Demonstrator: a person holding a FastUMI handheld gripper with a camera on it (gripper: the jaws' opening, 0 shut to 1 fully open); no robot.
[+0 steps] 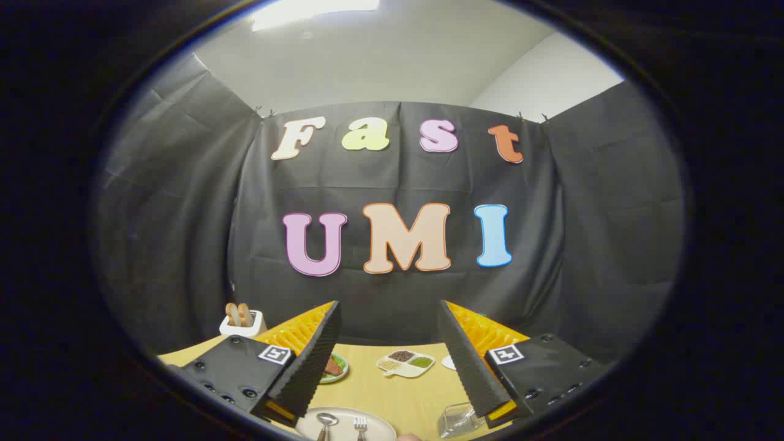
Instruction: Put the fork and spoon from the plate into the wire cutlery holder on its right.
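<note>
the gripper [389,331] hangs above a pale wooden table [416,398] with its two fingers spread wide apart and nothing between them. the left finger [315,361] and the right finger [468,361] frame a broad gap through which the table top and the dark booth wall behind it show.

the plate [380,425] lies low between the fingers, close under the gripper rather than out ahead of the tips. on it rest the spoon [326,421], toward the left finger, and the fork [360,424], just beside the spoon on its right; both lie with their working ends pointing away toward the wall, and their handles run out of sight. neither piece touches a finger.

to the right of the plate, just under the base of the right finger, a clear, see-through object [456,419] sits on the table; whether this is the cutlery holder cannot be told.

farther out on the table, beyond the gap, sits a white divided dish [405,362] with four small compartments of dark, green and pale contents. a green-rimmed plate [335,367] peeks out from behind the left finger. past the left finger, near the wall, stands a white holder with brown slices [242,320] upright in it.
</note>
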